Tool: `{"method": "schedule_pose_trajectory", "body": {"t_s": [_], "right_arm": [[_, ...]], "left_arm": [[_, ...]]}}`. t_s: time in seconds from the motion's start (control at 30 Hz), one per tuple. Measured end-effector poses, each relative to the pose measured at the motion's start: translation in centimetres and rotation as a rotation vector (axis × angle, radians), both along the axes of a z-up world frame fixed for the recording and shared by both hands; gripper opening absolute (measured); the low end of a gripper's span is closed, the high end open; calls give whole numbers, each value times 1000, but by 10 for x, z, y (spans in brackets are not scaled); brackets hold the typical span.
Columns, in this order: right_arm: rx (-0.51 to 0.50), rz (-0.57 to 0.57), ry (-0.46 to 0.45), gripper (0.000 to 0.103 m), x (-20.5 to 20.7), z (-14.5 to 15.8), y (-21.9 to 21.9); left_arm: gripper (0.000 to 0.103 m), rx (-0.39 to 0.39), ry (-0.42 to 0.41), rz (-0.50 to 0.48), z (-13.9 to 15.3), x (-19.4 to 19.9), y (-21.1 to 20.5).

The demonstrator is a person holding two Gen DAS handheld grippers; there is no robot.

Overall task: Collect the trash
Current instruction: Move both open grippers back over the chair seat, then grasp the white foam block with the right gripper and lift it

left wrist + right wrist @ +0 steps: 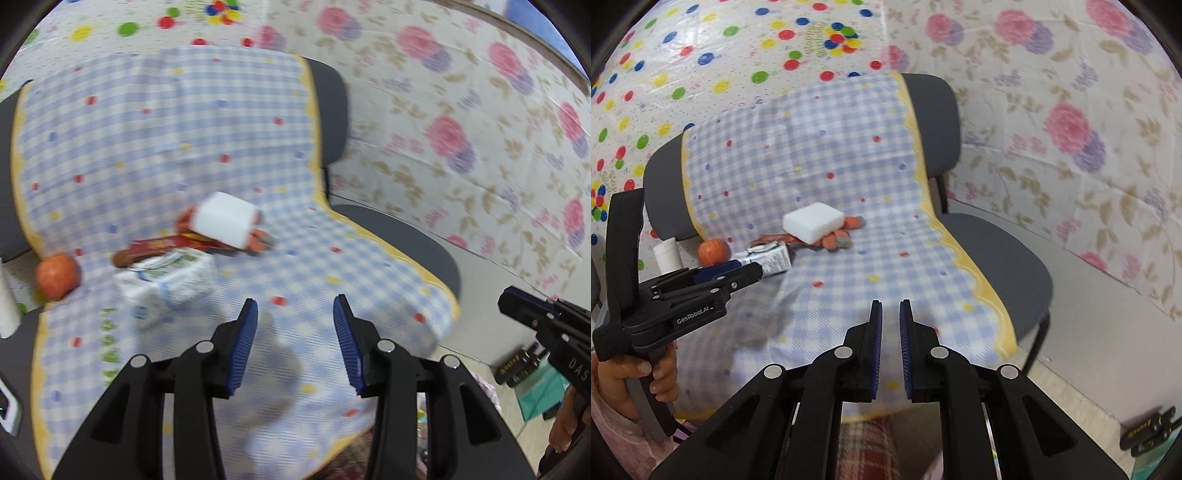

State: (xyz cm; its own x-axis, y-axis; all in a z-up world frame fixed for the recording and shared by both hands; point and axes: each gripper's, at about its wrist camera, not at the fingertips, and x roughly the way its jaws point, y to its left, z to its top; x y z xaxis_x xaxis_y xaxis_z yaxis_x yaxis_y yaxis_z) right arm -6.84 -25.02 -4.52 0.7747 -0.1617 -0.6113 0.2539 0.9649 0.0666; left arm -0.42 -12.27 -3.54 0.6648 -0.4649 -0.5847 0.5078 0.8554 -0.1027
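Note:
A grey chair (1001, 251) is draped with a blue checked cloth (155, 122). On the seat lie a white block (225, 218), red wrappers (162, 245) under it, orange sausage-like pieces (836, 236), a crumpled printed carton (170, 280) and an orange fruit (57, 275). My left gripper (295, 314) is open and empty above the seat's front, to the right of the carton. My right gripper (890, 314) is almost shut and empty, over the front of the cloth. In the right wrist view the left gripper (738, 271) hovers by the carton (768, 260).
A white cylinder (668, 254) stands left of the chair by the fruit (714, 251). Dotted and floral plastic sheets cover the walls (1071, 129). Dark objects (1148, 432) and a teal bag (543, 391) lie on the floor at the right.

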Motion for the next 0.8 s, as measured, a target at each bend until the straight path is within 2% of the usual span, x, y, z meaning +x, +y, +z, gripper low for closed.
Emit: {"method": "schedule_pose_trajectory", "body": {"t_s": [0.17,0.27,0.3,0.43,0.5,0.63,0.8], "right_arm": [[-7,58,-14,12,40,7,14],[-6,92,-7,13,64,7,21],[-3,110,-4,15,75,6,24],[-2,156,16,25,109,0,35],[-4,178,28,34,126,-5,40],[-8,219,54,42,162,-16,48],[-17,265,85,45,202,-28,55]], "left_arm": [[43,0,-9,92,6,22,37],[50,-4,0,138,6,34,54],[53,-3,2,150,5,37,59],[56,2,13,190,0,49,74],[65,9,16,222,-2,57,84],[70,17,19,281,-5,75,102],[70,7,34,335,-8,100,120]]}}
